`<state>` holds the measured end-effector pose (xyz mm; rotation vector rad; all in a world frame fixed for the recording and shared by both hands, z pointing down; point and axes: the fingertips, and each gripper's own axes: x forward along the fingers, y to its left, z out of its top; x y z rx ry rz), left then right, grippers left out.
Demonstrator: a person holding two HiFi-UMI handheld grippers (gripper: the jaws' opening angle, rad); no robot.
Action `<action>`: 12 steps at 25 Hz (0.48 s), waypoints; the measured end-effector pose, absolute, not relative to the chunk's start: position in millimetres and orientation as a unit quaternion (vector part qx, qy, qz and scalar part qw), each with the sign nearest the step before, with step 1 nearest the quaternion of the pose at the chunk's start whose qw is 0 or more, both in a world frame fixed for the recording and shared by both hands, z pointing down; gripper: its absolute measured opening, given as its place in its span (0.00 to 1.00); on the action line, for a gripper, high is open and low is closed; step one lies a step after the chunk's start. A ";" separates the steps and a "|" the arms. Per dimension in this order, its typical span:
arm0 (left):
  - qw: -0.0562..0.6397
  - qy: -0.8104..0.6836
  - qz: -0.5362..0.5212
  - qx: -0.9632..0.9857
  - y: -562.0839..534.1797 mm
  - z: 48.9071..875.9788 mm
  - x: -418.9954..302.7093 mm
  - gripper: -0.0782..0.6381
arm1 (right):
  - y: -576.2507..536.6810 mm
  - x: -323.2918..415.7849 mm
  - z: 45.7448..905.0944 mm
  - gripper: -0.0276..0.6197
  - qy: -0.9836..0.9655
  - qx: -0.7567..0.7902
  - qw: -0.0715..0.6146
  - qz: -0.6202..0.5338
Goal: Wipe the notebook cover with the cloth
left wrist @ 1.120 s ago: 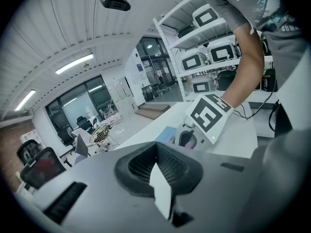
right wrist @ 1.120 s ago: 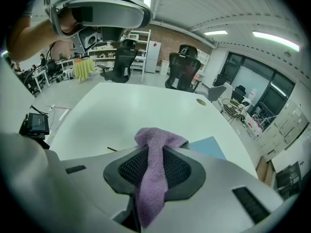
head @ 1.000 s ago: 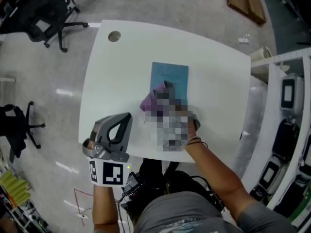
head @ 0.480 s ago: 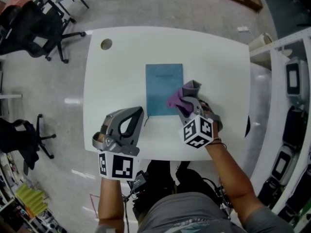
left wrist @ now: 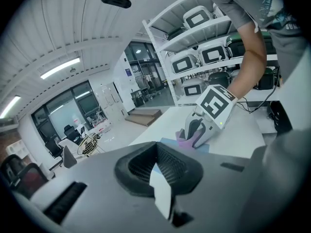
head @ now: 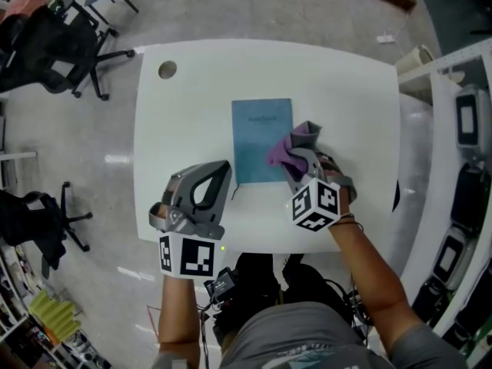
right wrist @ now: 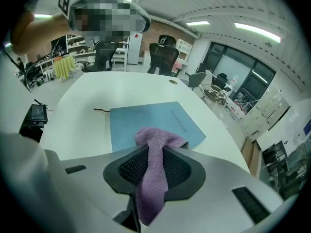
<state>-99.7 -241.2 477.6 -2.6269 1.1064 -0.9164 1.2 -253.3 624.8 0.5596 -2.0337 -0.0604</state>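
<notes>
Right claw (head: 302,160) is clamped on a purple cloth (head: 278,152), jaws partly closed with the fabric pinched between the dark mesh-textured pads. The cloth is fuzzy terry, bunched into a narrow strip that runs through the jaws; its free end spills out past the tips in a soft rounded fold. That fold lies on the notebook (head: 260,133), at the edge nearest this claw. The notebook sits flat just ahead of the claw and to its left: thin, rectangular, with a matte blue cover and small print near one side. A thin dark cord (head: 233,193) trails from the notebook's near corner onto the table (head: 346,98). The table is smooth white with rounded corners, and a round hole (head: 167,70) sits at the far left, well apart from both claws. Left claw (head: 221,174) has its jaws together with nothing between them. It is a grey plastic loop shape, placed left of the right claw, its tips just beside the notebook's near left corner. Whether it touches the cover I cannot tell.
</notes>
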 end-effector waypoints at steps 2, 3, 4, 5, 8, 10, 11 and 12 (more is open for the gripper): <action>0.070 0.376 -0.307 -0.872 -241.4 478.9 -109.0 0.11 | -256.0 -7.4 625.0 0.21 -0.838 0.223 0.497 -0.032; 0.068 0.380 -0.308 -0.870 -241.7 479.7 -113.9 0.11 | -257.5 -12.5 625.0 0.21 -0.838 0.219 0.498 -0.036; 0.066 0.383 -0.308 -0.868 -242.1 480.5 -118.8 0.11 | -259.1 -18.1 625.2 0.21 -0.838 0.214 0.500 -0.039; 0.065 0.388 -0.308 -0.866 -242.3 481.4 -123.9 0.11 | -260.5 -24.4 625.4 0.21 -0.839 0.210 0.499 -0.042; 0.057 0.400 -0.308 -0.861 -242.4 484.6 -140.3 0.11 | -263.7 -49.3 626.1 0.21 -0.846 0.196 0.494 -0.047; 0.052 0.406 -0.310 -0.858 -242.4 486.8 -150.8 0.11 | -264.6 -68.5 625.4 0.21 -0.851 0.185 0.489 -0.049; 0.051 0.409 -0.310 -0.857 -242.7 487.5 -155.0 0.11 | -264.9 -77.7 625.1 0.21 -0.854 0.180 0.486 -0.050; 0.050 0.412 -0.310 -0.855 -243.1 488.1 -158.7 0.11 | -265.1 -86.6 624.9 0.21 -0.856 0.175 0.483 -0.052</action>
